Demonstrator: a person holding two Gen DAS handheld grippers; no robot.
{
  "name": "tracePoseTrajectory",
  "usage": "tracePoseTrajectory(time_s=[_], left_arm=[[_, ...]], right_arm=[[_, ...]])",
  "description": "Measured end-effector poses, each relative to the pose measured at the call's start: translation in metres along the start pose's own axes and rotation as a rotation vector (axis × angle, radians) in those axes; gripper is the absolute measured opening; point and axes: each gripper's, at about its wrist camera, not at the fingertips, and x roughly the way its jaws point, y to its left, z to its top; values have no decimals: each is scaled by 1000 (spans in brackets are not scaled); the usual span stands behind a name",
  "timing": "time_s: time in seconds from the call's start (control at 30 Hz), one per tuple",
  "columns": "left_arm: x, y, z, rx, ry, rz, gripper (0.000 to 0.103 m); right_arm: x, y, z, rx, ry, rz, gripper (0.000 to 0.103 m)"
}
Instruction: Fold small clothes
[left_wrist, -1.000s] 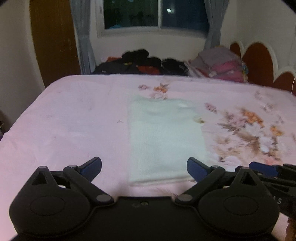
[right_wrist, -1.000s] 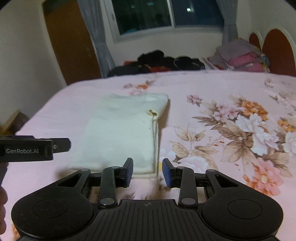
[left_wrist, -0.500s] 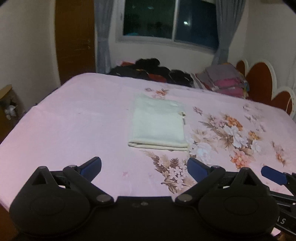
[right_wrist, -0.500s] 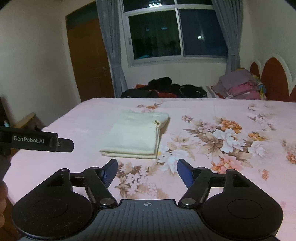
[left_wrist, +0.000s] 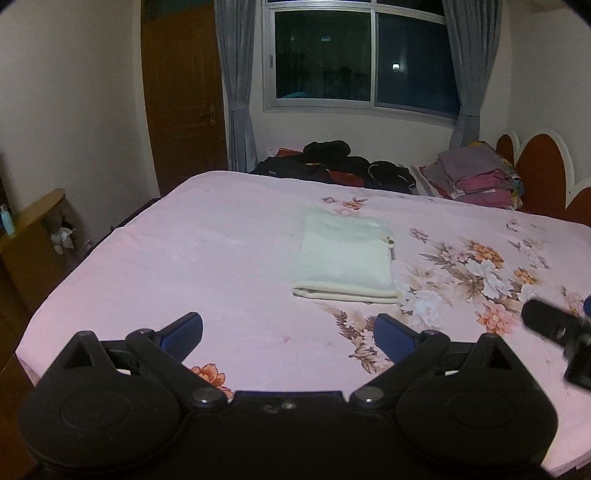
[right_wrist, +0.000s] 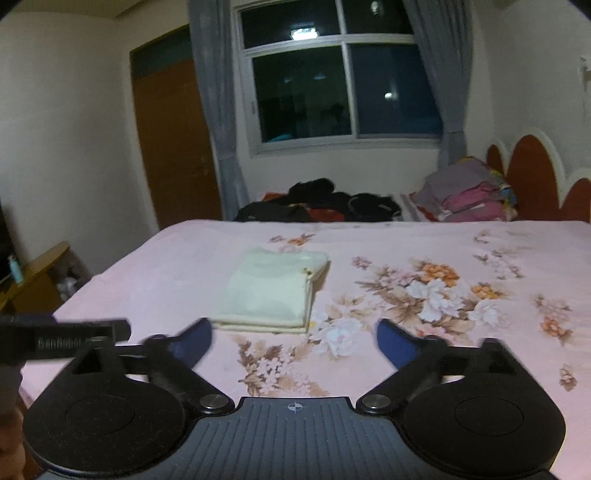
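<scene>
The bed (left_wrist: 229, 258) fills most of both views, its pink sheet bare toward nine o'clock and printed with flowers toward three; along its far edge, near twelve o'clock, lies a dark heap of clothes (left_wrist: 332, 166), and at about one o'clock a folded stack (left_wrist: 476, 177) of grey and pink pieces sits against the headboard (left_wrist: 535, 158); behind them a window (left_wrist: 365, 59) shows night outside.

The folded cream garment (left_wrist: 347, 264) lies flat on the sheet just past the centre in the left wrist view, a neat rectangle with its layered edge toward the cameras; in the right wrist view it sits at about eleven o'clock from the tongs (right_wrist: 269, 295).

The left gripper (left_wrist: 288, 330) has its tongs spread wide with only sheet between them; the right gripper (right_wrist: 293, 334) is opening its tongs, blurred in motion, and nothing is between them either; both stand well apart from the garment, over the near edge of the bed.

By my reading the fold of this piece looks finished and released; the step in hand is drawing clear of it; the next move probably calls for either carrying the cream piece toward the stack at one o'clock or reaching to the dark heap for a fresh piece, pinching one layer only.
</scene>
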Motion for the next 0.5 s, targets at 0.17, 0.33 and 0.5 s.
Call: tracePoseTrajectory(time_s=[0.17, 0.33, 0.5], left_arm=[[-5, 3, -2, 2, 20, -5, 99], [-10, 4, -4, 22, 21, 12, 99], [-14, 5, -4, 32, 12, 20, 99]], right_arm=[[-12, 4, 5, 11, -14, -51, 102], [-16, 6, 4, 16, -19, -60, 103], [-19, 11, 1, 4, -36, -67, 103]])
